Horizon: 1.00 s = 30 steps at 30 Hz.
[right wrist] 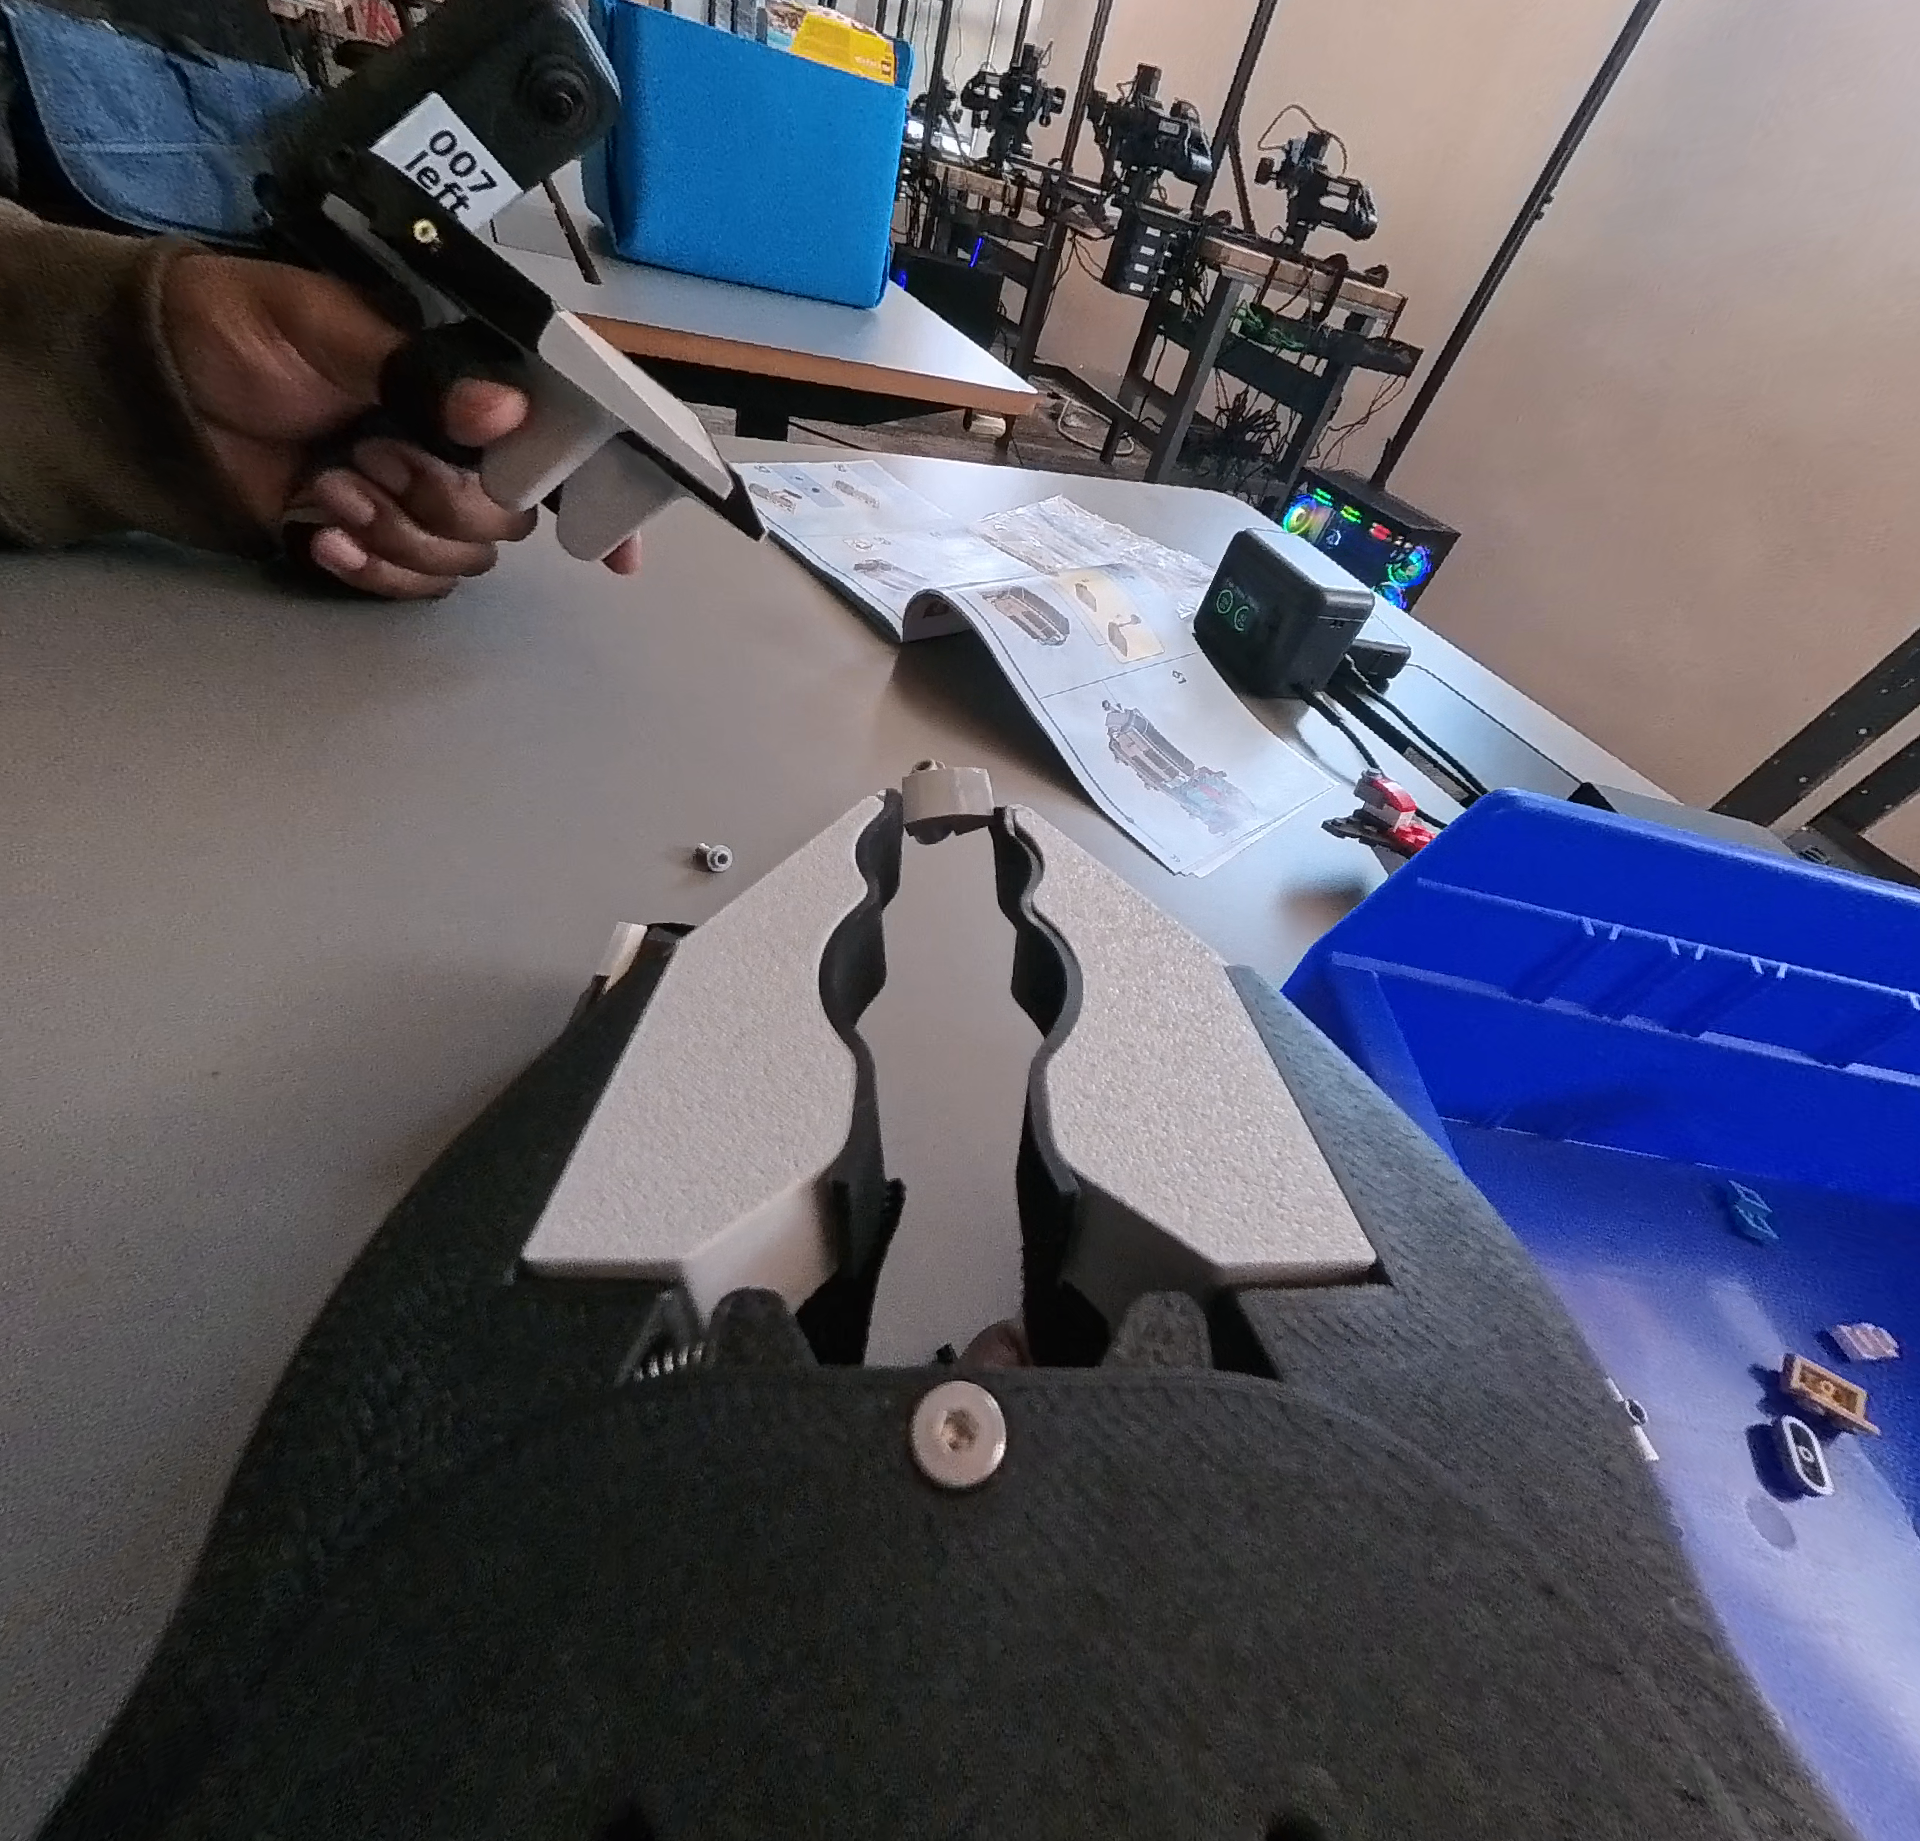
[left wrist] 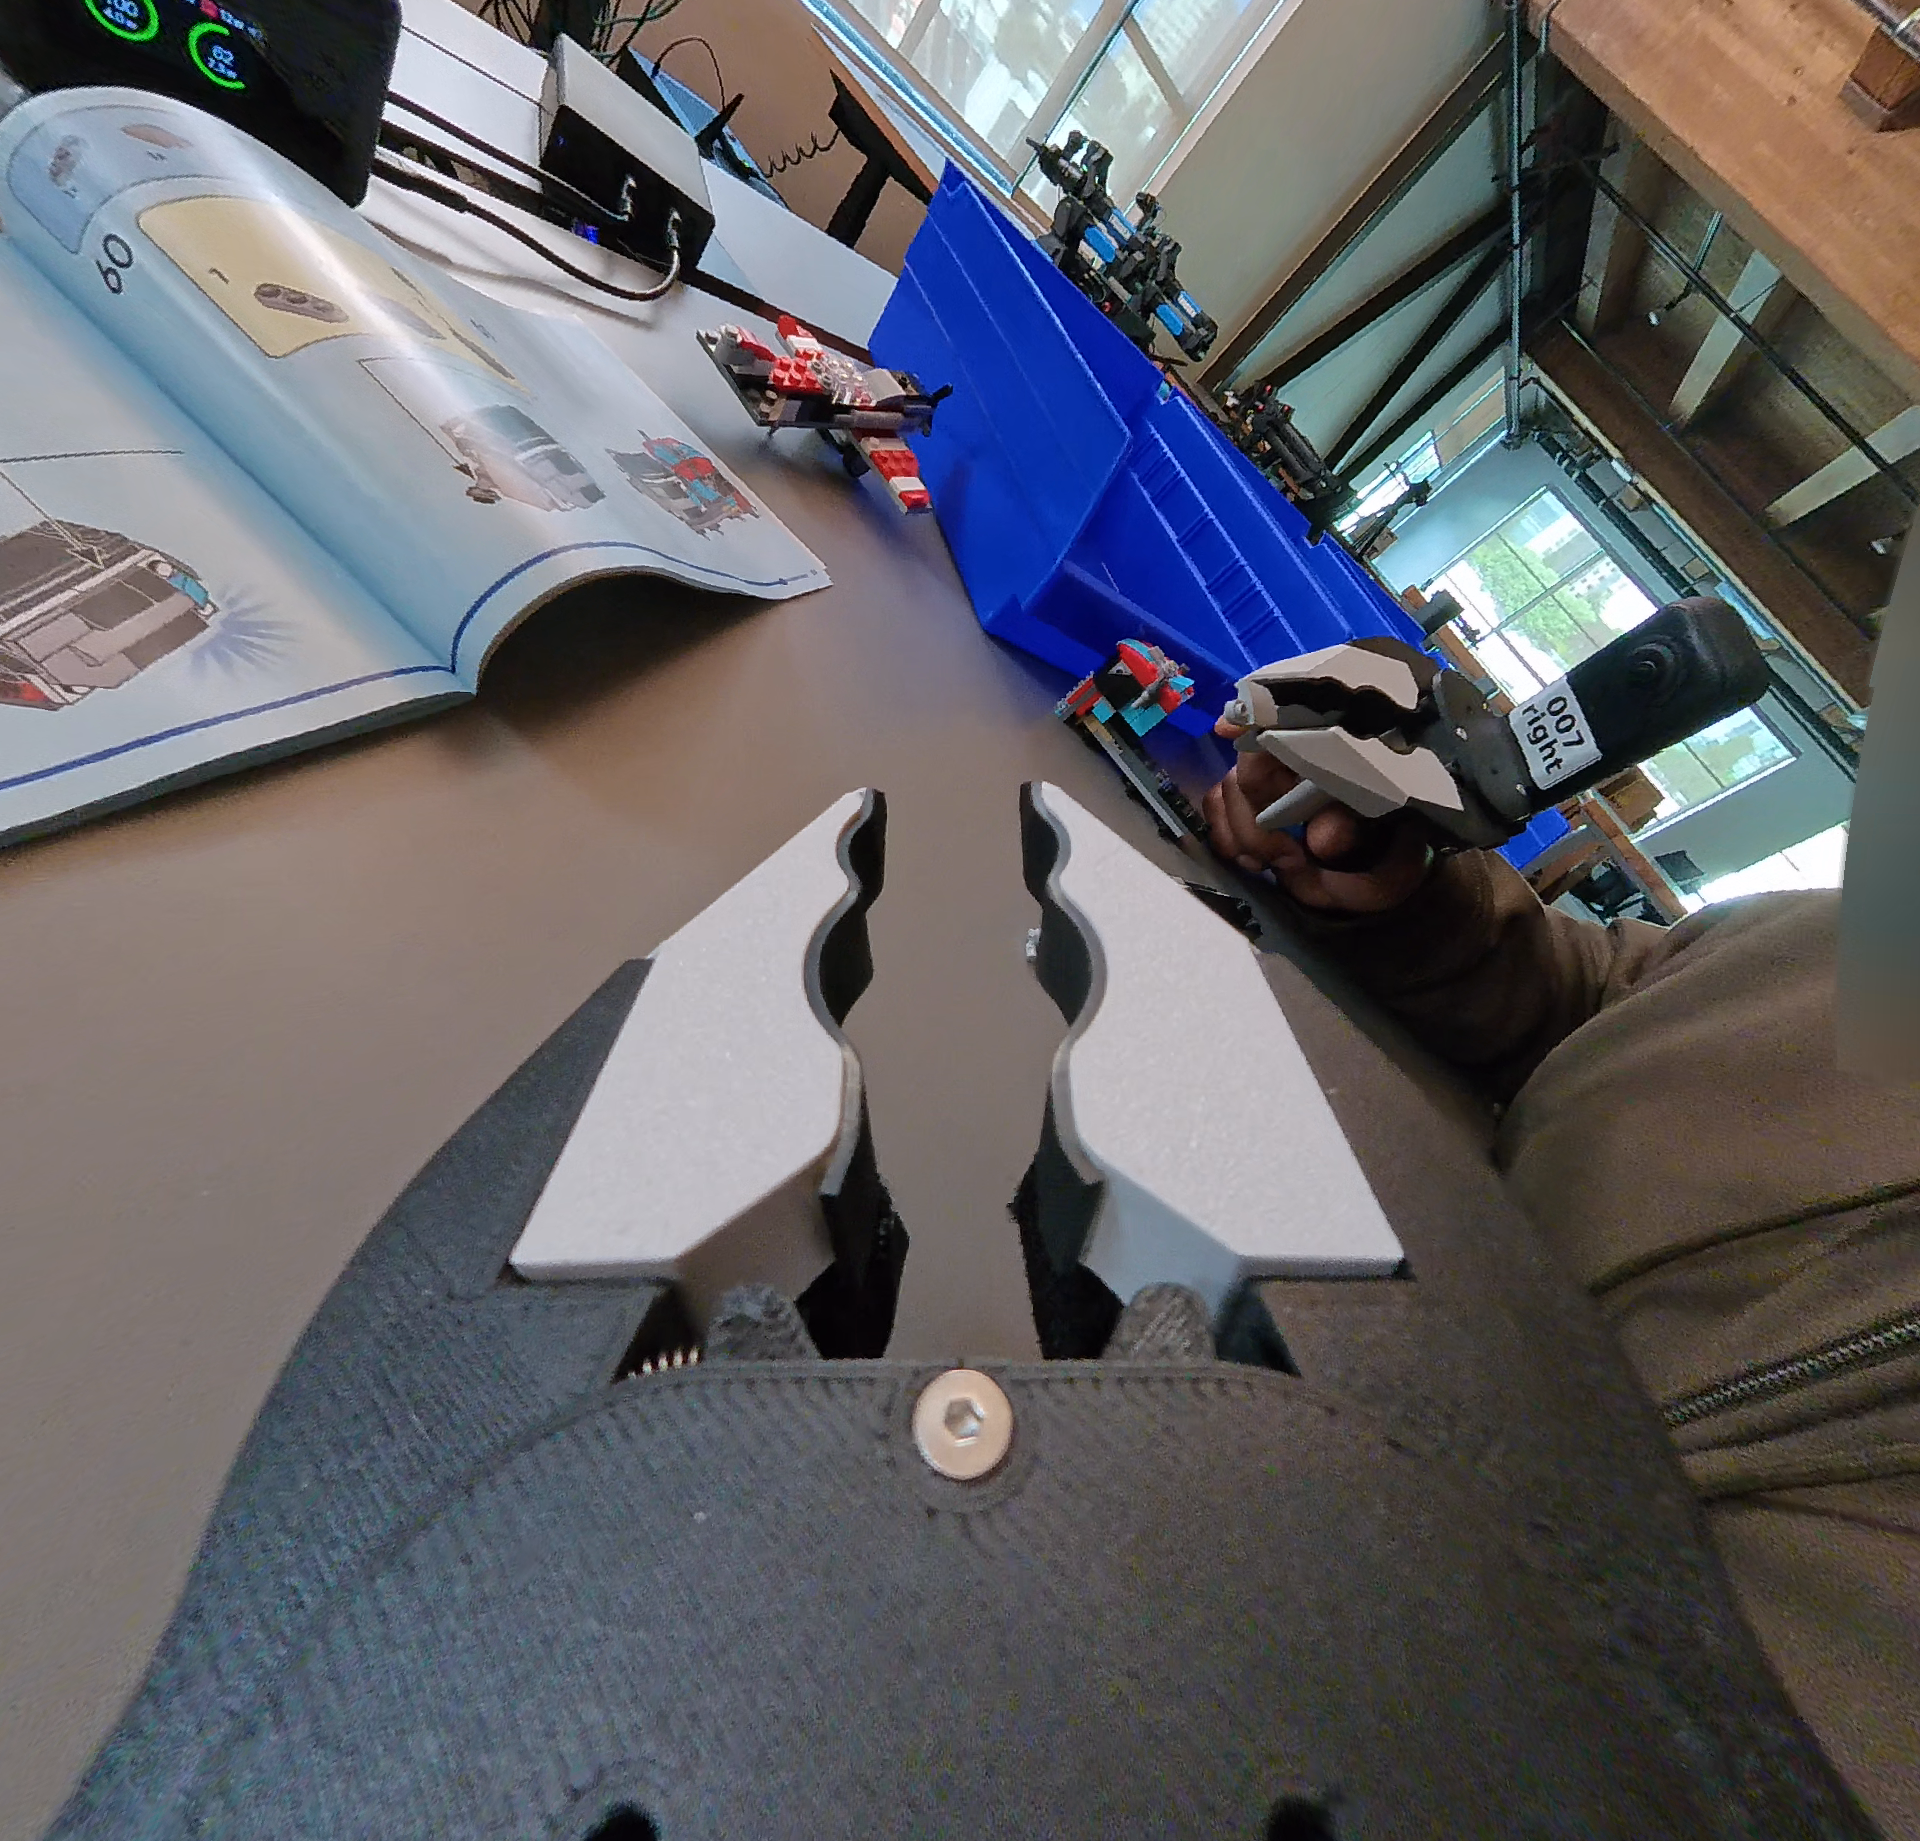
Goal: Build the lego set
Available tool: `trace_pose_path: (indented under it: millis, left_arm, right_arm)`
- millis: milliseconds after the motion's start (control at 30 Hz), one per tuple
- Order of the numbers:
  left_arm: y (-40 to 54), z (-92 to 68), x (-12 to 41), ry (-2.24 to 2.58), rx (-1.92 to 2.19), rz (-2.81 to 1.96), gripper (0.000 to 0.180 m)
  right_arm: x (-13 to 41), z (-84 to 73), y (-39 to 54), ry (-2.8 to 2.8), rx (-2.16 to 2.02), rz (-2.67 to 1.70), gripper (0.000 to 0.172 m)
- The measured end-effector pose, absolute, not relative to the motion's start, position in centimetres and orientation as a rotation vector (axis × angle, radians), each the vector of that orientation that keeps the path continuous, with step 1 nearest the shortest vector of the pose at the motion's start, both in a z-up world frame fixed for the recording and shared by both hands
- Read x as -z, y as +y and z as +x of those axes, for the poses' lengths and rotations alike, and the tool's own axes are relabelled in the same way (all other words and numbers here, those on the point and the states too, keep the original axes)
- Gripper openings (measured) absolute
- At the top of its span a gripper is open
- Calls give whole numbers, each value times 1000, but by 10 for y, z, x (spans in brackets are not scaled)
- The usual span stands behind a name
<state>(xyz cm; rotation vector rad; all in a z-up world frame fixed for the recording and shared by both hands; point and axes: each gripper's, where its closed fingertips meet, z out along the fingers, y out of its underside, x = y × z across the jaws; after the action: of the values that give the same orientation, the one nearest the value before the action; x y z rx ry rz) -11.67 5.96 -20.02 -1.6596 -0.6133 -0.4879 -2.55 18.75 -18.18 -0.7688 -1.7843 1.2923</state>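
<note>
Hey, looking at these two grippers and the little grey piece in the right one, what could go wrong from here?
1. The right gripper pinches the small grey piece only at its fingertips; it could slip or twist out.
2. A tiny grey stud lies loose on the table; a nudge might send it rolling.
3. The left gripper is open and empty, giving no support.

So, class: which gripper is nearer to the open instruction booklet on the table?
Left. The left gripper has its tips right at the open instruction booklet's edge; the right gripper, gripping a small grey piece, sits farther back.
</note>
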Motion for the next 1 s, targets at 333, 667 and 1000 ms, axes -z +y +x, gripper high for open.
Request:
trace_pose_path:
  millis: [333,667,1000]
  left_arm:
    - [61,-112,200,-572,495,-1673,27]
    - [61,-111,200,-570,490,-1676,27]
    - [61,-110,201,-564,490,-1684,27]
  right_arm:
    - [182,-23,185,-1787,-1294,-755,18]
    - [181,-20,187,-1782,-1308,-781,18]
    - [183,-21,187,-1792,-1302,-796,18]
